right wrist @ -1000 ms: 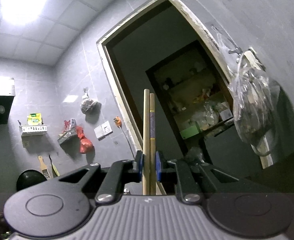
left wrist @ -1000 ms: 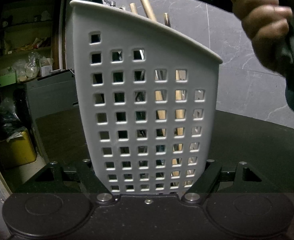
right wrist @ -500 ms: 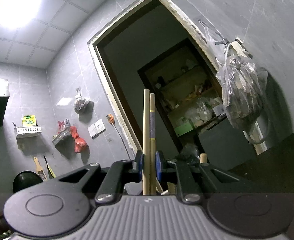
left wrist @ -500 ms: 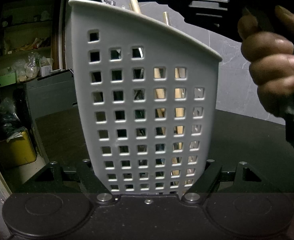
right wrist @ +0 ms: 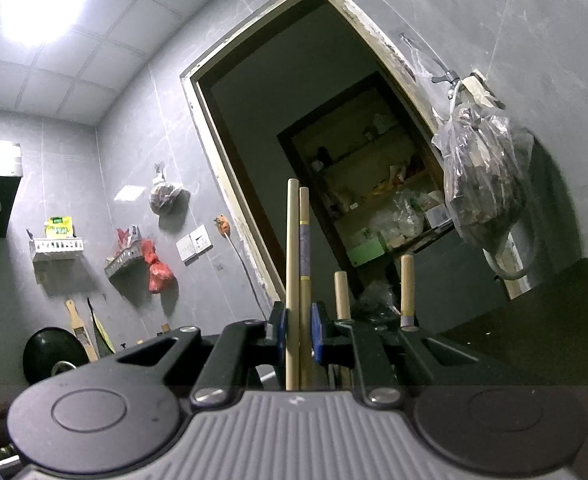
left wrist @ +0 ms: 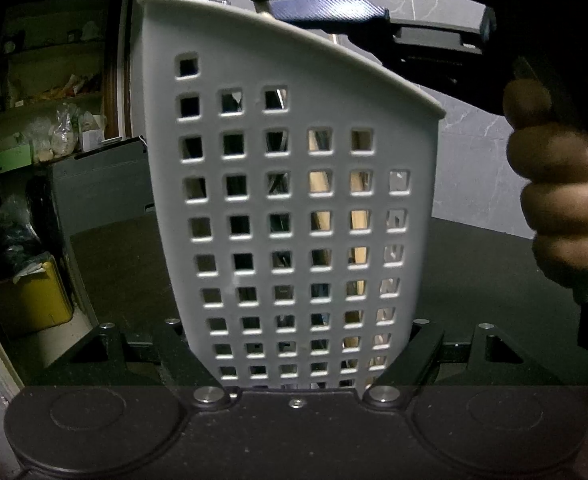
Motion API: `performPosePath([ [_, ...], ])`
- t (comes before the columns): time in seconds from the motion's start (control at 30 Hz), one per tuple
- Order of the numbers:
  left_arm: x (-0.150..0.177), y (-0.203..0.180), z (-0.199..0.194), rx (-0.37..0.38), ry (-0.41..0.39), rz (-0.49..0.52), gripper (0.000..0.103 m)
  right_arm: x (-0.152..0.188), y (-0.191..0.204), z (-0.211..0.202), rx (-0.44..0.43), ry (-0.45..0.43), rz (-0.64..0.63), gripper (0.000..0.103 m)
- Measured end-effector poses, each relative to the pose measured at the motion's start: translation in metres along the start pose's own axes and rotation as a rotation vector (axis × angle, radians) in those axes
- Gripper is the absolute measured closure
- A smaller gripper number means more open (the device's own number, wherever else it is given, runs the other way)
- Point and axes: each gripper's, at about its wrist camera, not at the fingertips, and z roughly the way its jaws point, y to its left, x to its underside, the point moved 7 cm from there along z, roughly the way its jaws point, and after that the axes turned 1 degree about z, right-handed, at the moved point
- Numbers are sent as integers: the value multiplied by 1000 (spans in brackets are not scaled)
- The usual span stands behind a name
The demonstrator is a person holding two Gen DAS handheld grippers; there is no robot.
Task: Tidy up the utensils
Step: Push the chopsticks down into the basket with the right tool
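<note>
The biggest worry from where I stand is the pair of chopsticks (right wrist: 298, 280) pinched upright in the right gripper (right wrist: 298, 334): its blue pads are closed narrow on both sticks, and if the two slip against each other or are let go before their tips are well inside, one could catch on the rim and flip out onto the counter. They hang right above the white perforated utensil holder (left wrist: 294, 220), whose sloped rim is higher at the back than at the front, so coming in from the wrong side might knock the edge. The holder already looks crowded; wooden handles (right wrist: 406, 288) poke up just beside the held pair, and more wood shows through the square holes, so the new sticks could jam against what is inside and stand crooked. The left gripper (left wrist: 298, 356) has its fingers set wide against the base of the holder on both sides, bracing it; if that hold gives under a push from above, I judge the tall, narrow holder could tip. The person's hand (left wrist: 562, 200) grips the right tool close by, off to one side. The holder stands on a dark counter (left wrist: 474, 280), matte and bare around it. The room is dim, with grey marbled wall tiles, a bright ceiling panel, a doorway to cluttered shelves, a plastic bag (right wrist: 482, 184) hanging from a hook, and small racks on the far wall.
</note>
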Motion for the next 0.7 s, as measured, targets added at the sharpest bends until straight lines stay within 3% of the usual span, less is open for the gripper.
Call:
performPosePath([
  [0.7,0,0,0,-1,-1,0,25,18,1,-11,43,33,-42,87],
])
